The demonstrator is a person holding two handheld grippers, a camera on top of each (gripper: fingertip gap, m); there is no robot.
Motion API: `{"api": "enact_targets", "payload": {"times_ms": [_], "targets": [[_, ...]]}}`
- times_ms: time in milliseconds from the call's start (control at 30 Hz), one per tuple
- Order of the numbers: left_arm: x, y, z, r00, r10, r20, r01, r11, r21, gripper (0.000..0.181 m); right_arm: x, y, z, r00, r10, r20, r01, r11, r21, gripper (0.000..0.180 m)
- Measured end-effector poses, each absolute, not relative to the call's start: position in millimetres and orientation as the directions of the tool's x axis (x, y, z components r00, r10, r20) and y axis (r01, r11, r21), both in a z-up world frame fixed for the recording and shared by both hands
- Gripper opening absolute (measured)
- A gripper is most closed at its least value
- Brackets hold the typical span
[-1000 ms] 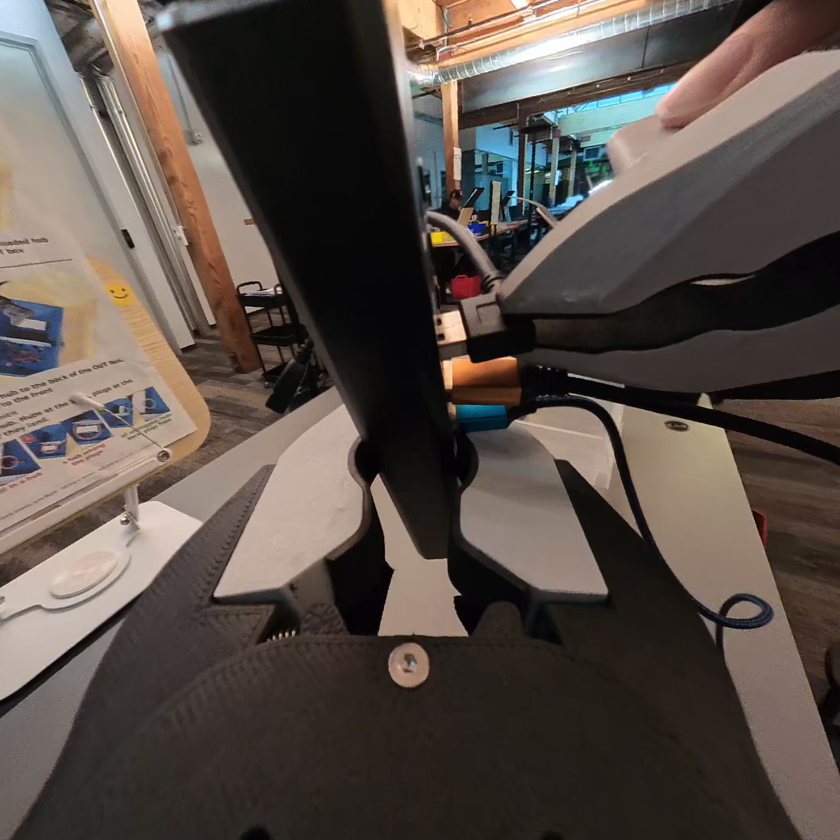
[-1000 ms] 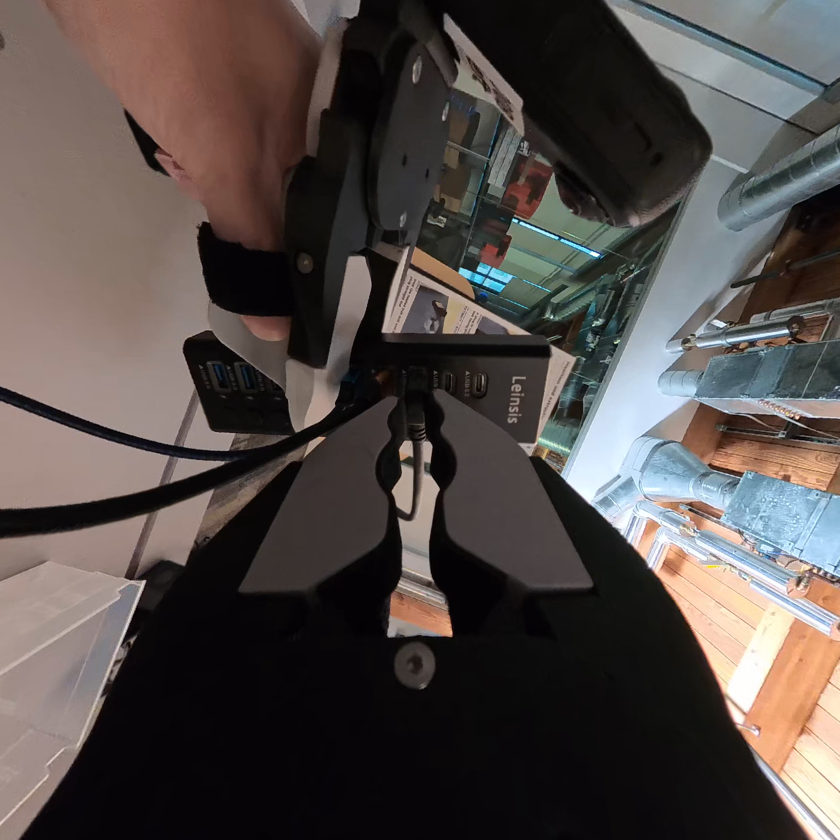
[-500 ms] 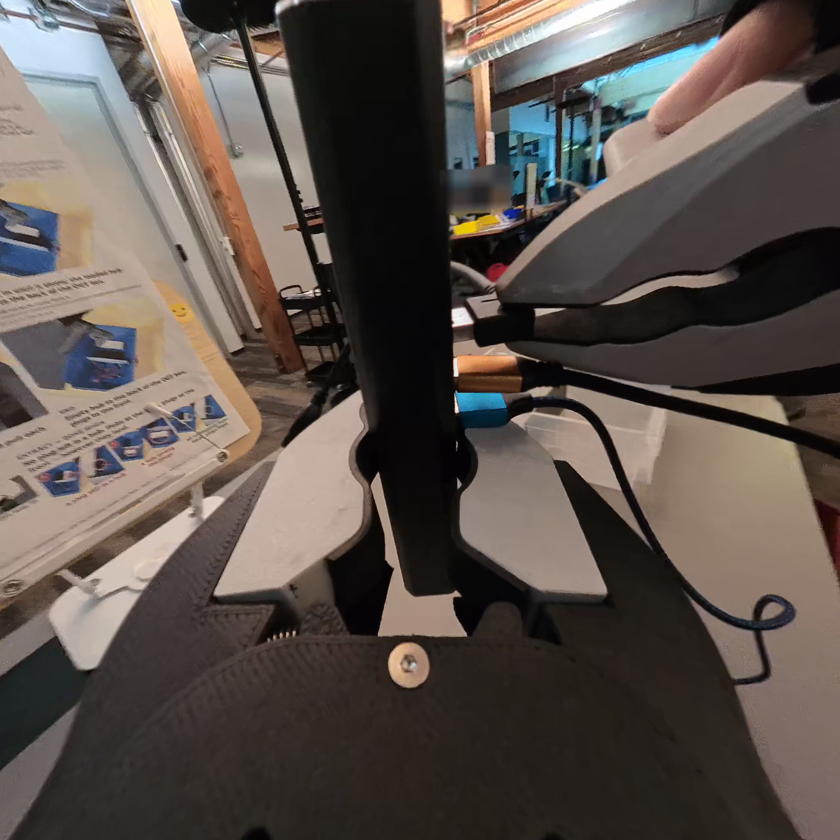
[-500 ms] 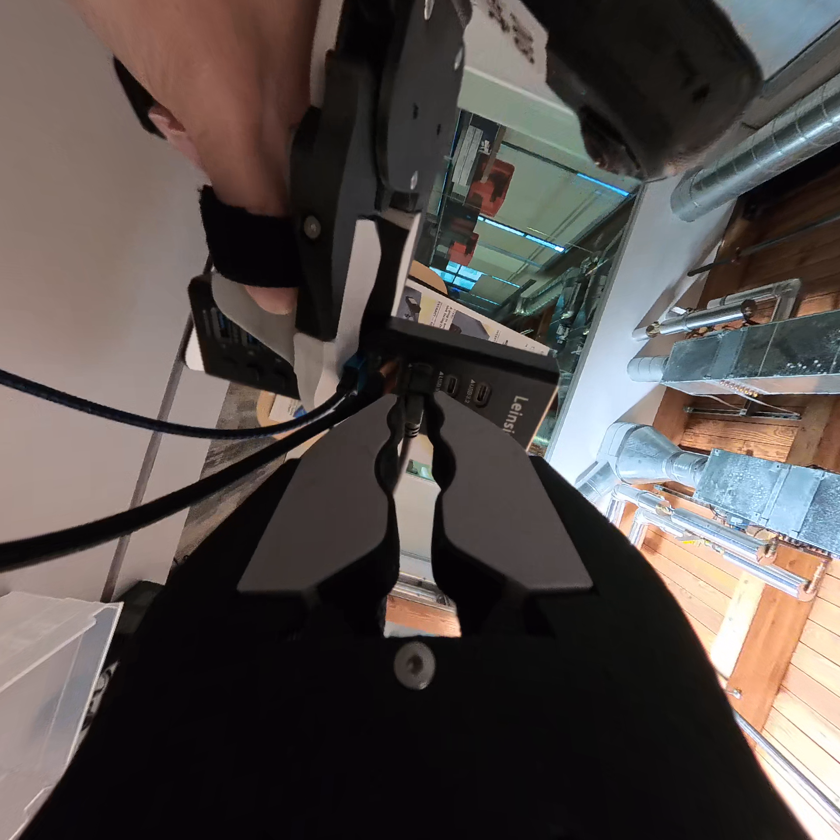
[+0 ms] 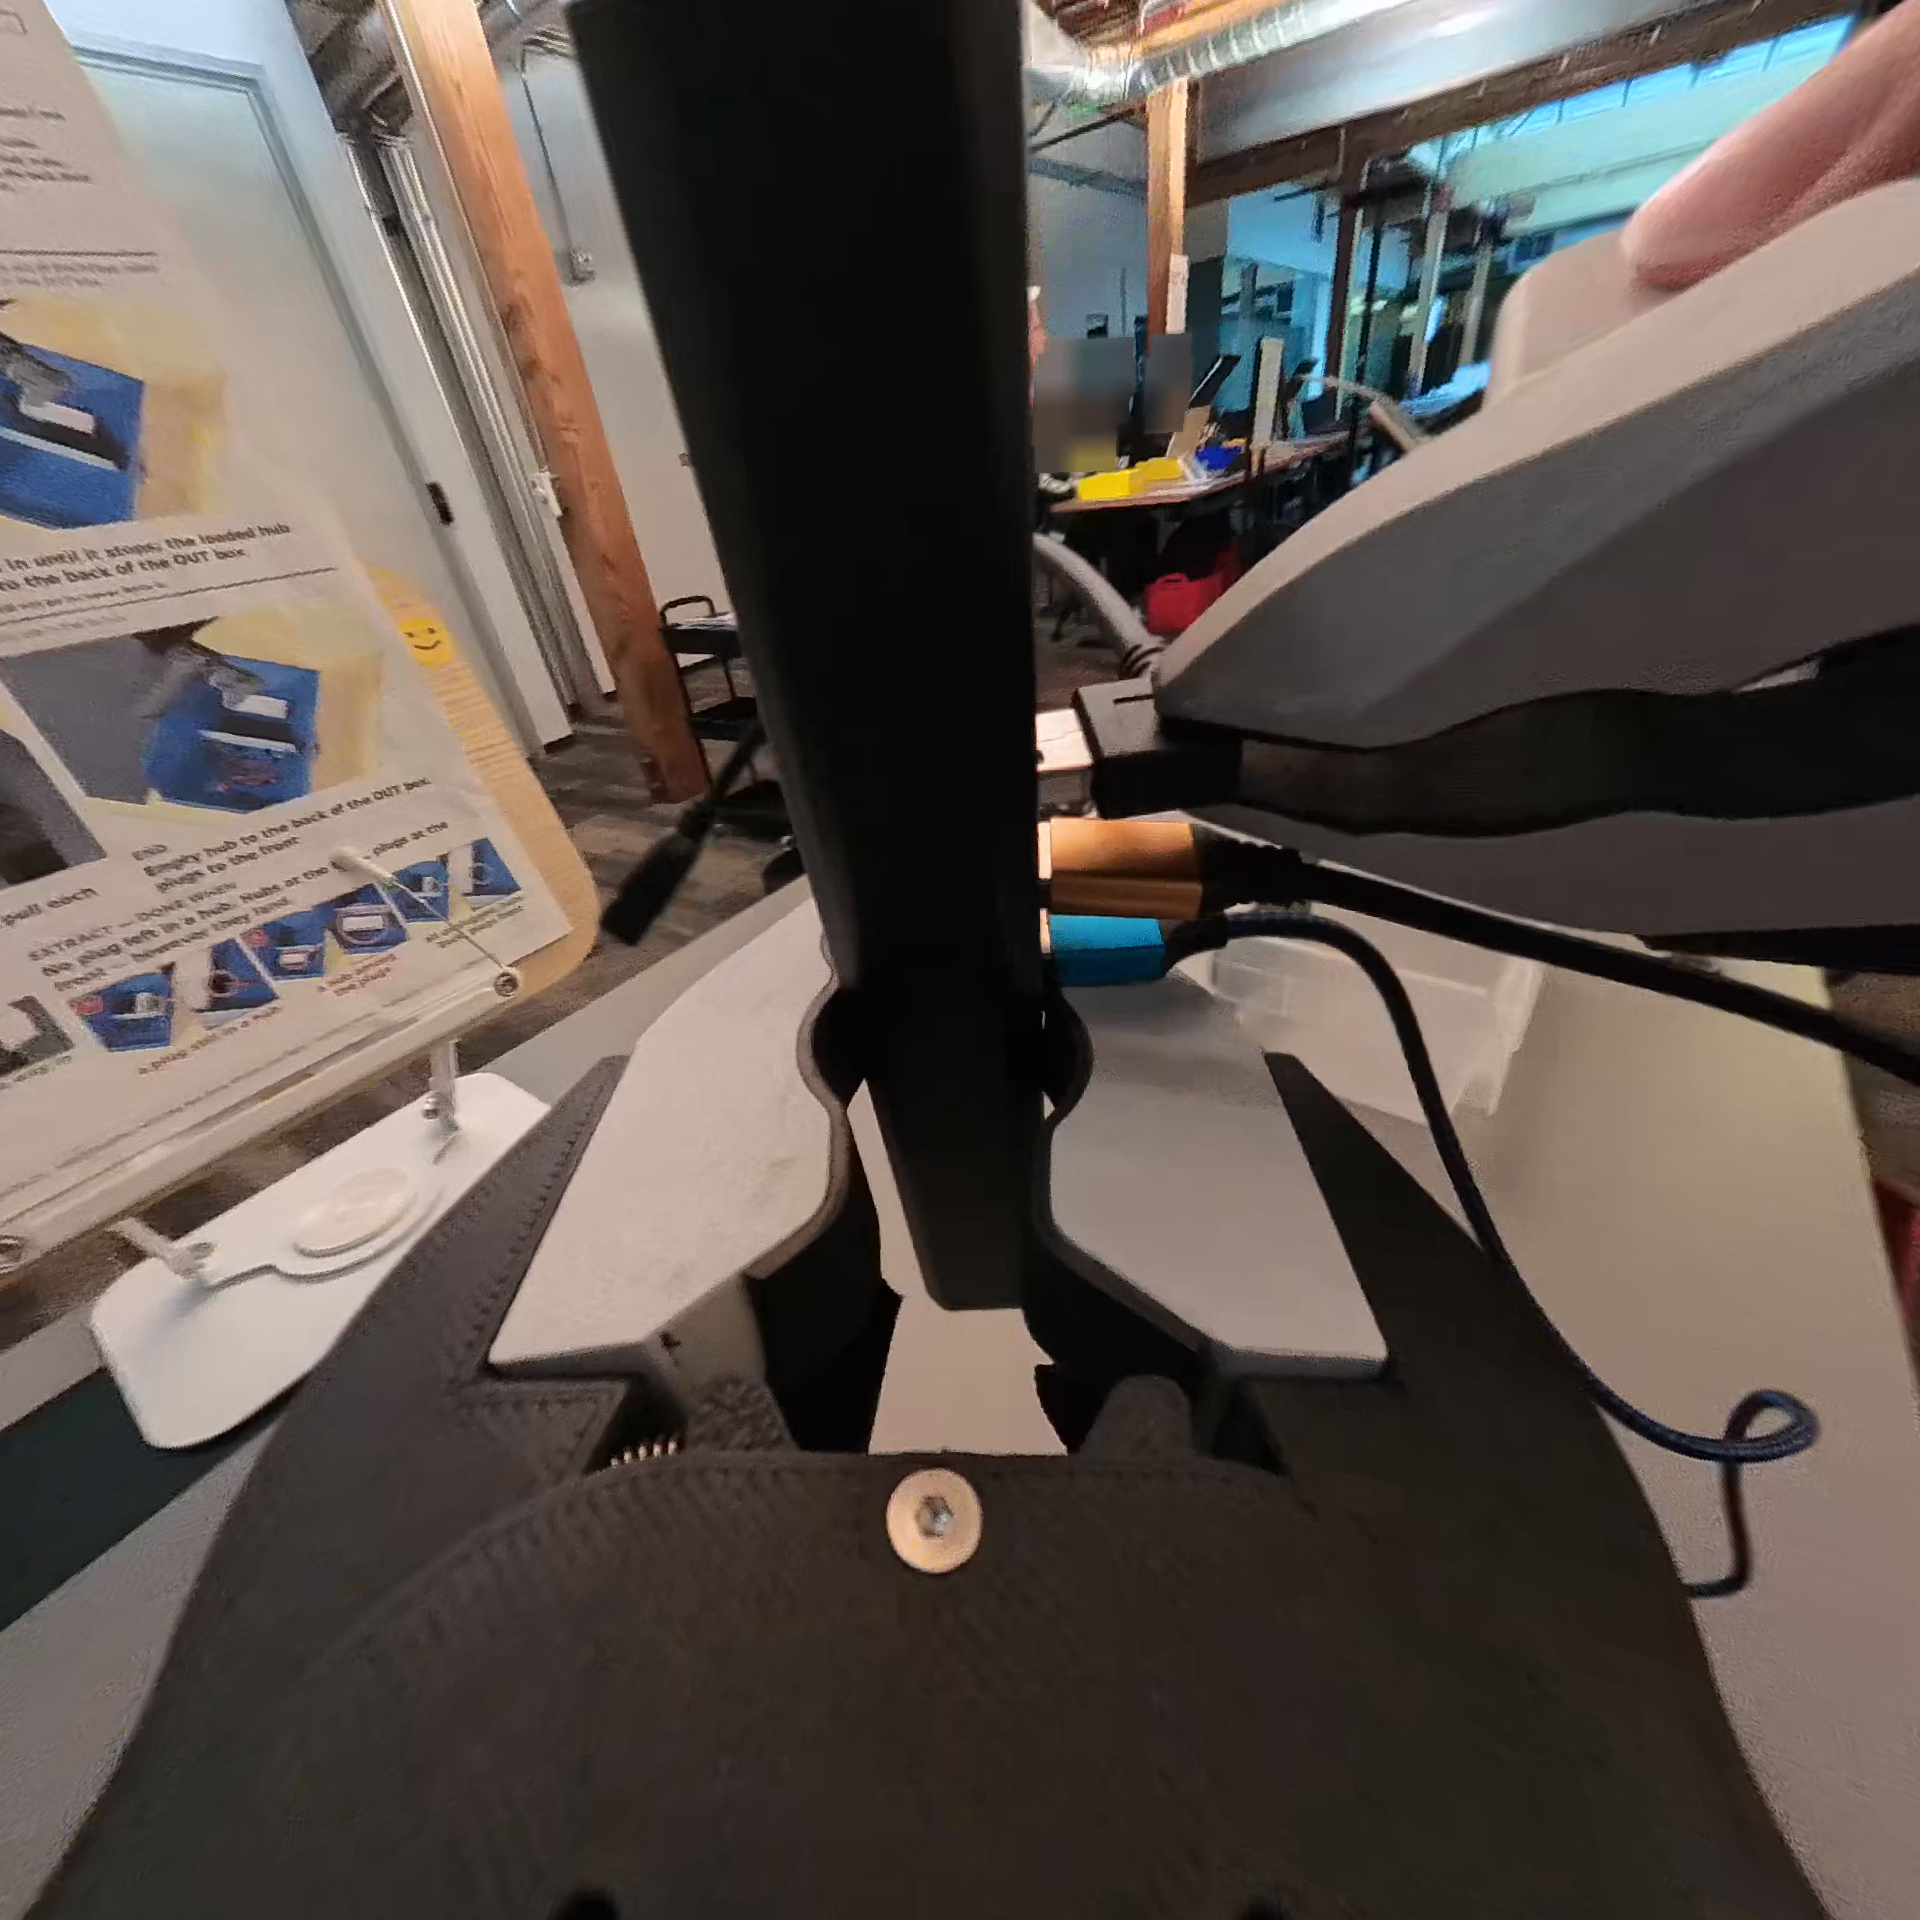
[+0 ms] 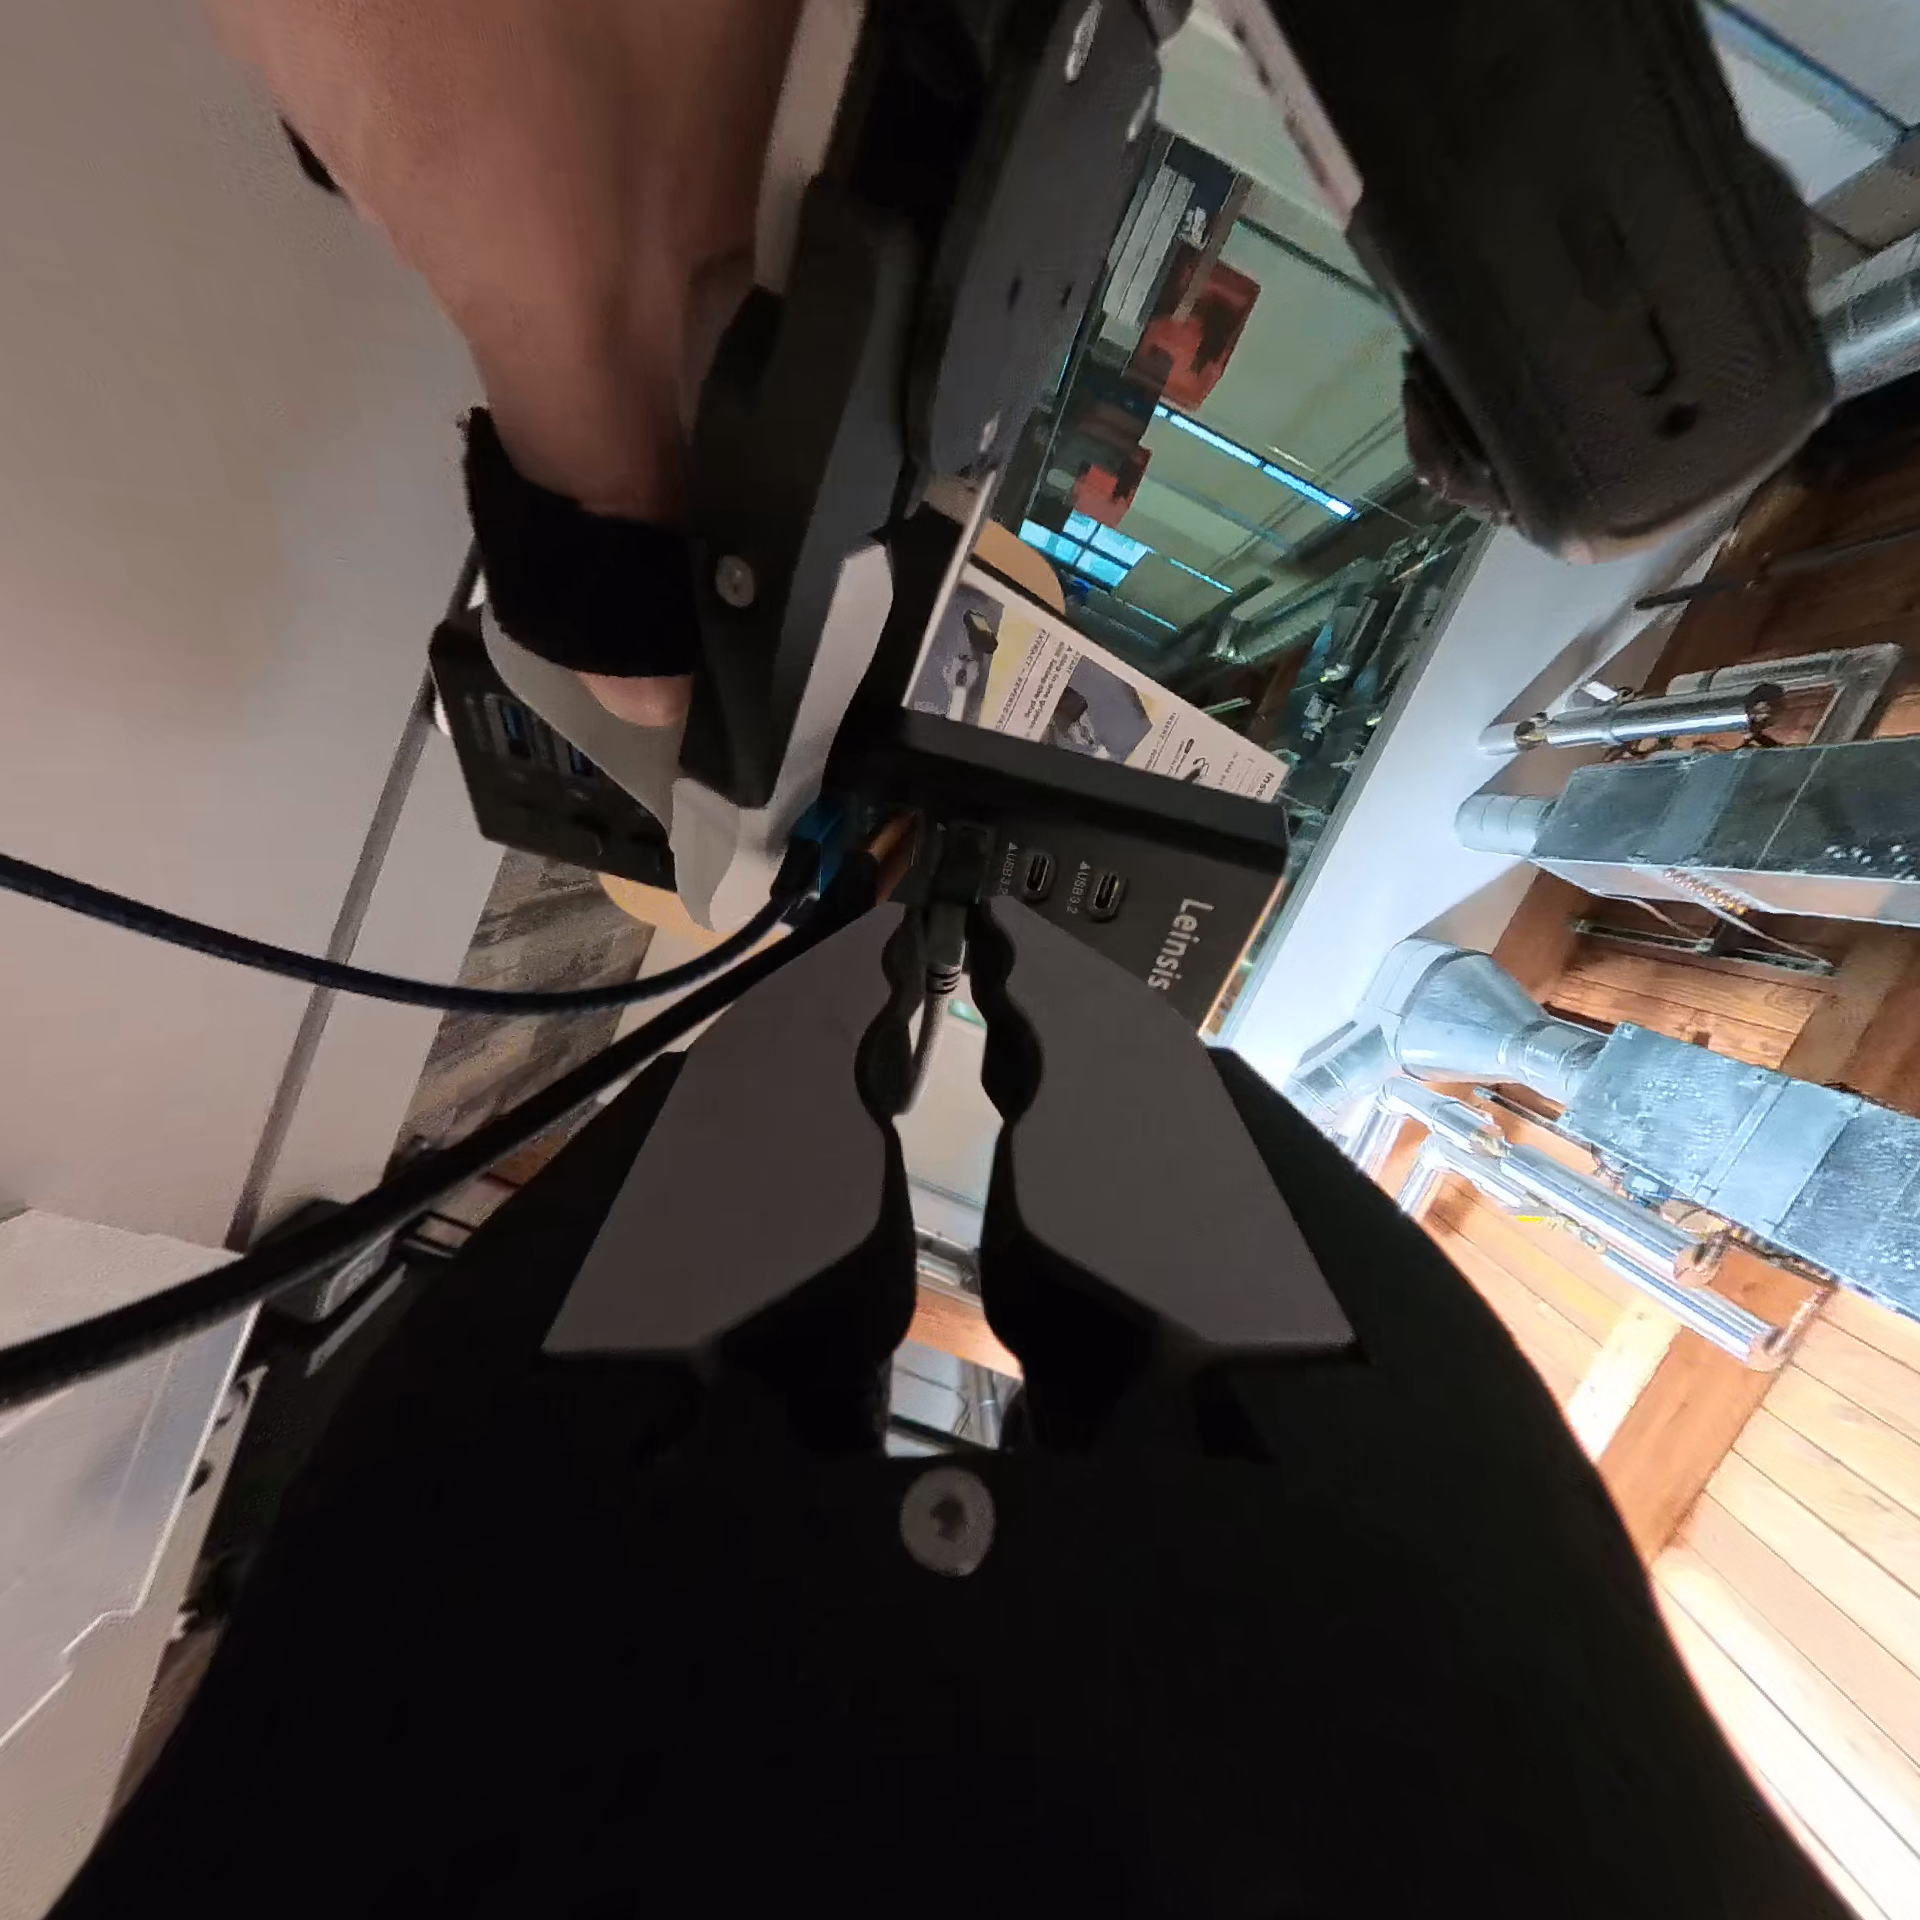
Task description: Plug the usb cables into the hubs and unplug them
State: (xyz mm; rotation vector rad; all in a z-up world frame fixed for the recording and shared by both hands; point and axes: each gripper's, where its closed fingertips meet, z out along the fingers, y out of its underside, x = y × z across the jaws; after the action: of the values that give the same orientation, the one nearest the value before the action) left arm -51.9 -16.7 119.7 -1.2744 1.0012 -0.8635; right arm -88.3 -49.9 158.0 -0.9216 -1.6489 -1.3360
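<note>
Spanning white tabletop [image 5: 1621, 1164], wood-floored workshop with timber post [image 5: 540, 416] behind.

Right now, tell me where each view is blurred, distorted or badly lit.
Left wrist view: the instruction sheet at the left edge is smeared, and the black hub in the left hand-held gripper looms wide from the lens. Right wrist view: the hand is soft, the wooden ceiling glares orange, and the right hand-held gripper body is almost black.

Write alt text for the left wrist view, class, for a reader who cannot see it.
The left gripper clamps an upright black hub, while the right gripper grips a black plug at the hub's side. Gold and blue plugs sit just below.
</note>
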Motion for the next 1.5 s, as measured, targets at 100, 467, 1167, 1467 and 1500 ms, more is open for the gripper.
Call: {"api": "enact_targets", "payload": {"times_ms": [100, 467, 1167, 1467, 1500], "targets": [[-54.0, -15.9, 121.5, 0.361, -0.924, -0.129, -0.037, 0.124, -0.992, 0.029, -90.5, -49.0, 160.7, -0.407, 0.051, 0.912, 0.905, 0.156, 0.395, 0.008], [-47.4, -26.3, 116.8, 0.166, -0.984, 0.062, 0.006, -0.062, -0.998, 0.029, -87.9, -47.8, 161.3, -0.312, 0.095, 0.945, 0.927, 0.246, 0.282, 0.009], [-75.9, 8.5, 130.1, 0.044, -0.956, 0.290, 0.164, -0.280, -0.946, 0.029, -88.8, -54.0, 172.3, -0.254, 0.076, 0.964, 0.937, 0.267, 0.226, 0.008], [-80.1, -26.1, 148.6, 0.006, -0.994, 0.109, 0.112, -0.108, -0.988, 0.029, -71.3, -91.5, 200.4, 0.317, 0.646, 0.694, 0.549, 0.472, -0.690, 0.008], [-78.0, -27.9, 148.0, 0.001, -0.994, 0.113, 0.110, -0.112, -0.988, 0.029, -67.9, -101.1, 206.7, 0.324, 0.707, 0.628, 0.425, 0.485, -0.765, 0.008]]}}
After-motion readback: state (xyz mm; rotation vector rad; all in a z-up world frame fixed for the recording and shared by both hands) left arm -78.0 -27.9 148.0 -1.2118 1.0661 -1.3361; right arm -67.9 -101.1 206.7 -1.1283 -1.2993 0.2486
